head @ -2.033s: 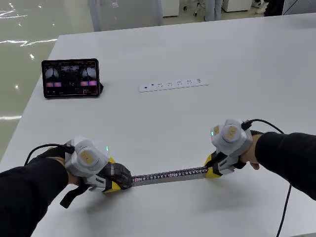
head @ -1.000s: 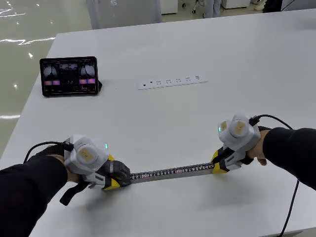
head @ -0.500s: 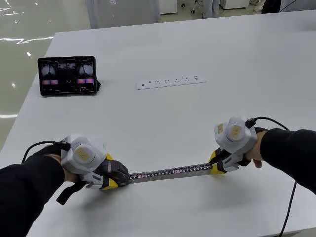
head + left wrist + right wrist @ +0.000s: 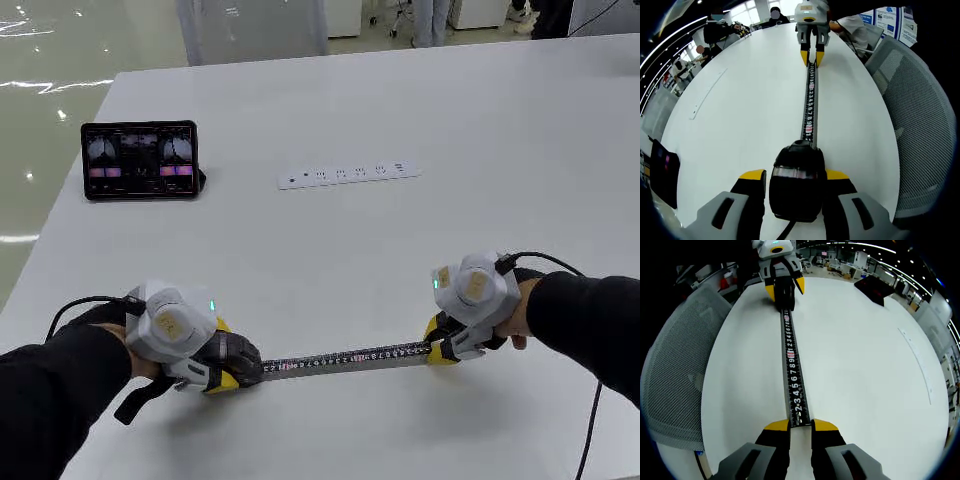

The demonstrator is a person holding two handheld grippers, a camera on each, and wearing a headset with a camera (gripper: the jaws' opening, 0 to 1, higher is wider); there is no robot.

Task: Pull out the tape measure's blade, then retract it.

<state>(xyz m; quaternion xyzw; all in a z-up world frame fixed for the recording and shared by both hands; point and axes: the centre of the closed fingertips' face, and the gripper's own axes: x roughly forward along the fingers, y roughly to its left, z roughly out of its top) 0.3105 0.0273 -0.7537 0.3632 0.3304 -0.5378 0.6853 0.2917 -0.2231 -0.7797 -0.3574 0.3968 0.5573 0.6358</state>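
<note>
At ten o'clock in the head view a tablet [image 4: 140, 160] was seen propped on the white table [image 4: 420, 110], well apart from the work. At about seven o'clock the left gripper [image 4: 232, 368] was found clamped around the black tape measure case [image 4: 238, 355], with a yellow fingertip on either side of it in the left gripper view. From the case the blade [image 4: 345, 356] was drawn out flat along the table toward three o'clock, its numbered face turned up. A power strip [image 4: 348, 174] lay at twelve o'clock from the blade, untouched. At four o'clock the right gripper [image 4: 437, 352] was seen with its jaws narrowed onto the blade's free end, the low numbers just ahead of the fingertips in the right gripper view. Against the picture from two seconds before, the two grippers were set slightly farther apart and a little more blade was exposed; over the last half second the span was scarcely altered, though the camera had shifted. The pulling-out was therefore judged to be finished or nearly so, with the retraction not yet begun, the blade being kept under control while it is fed back to the case.
</note>
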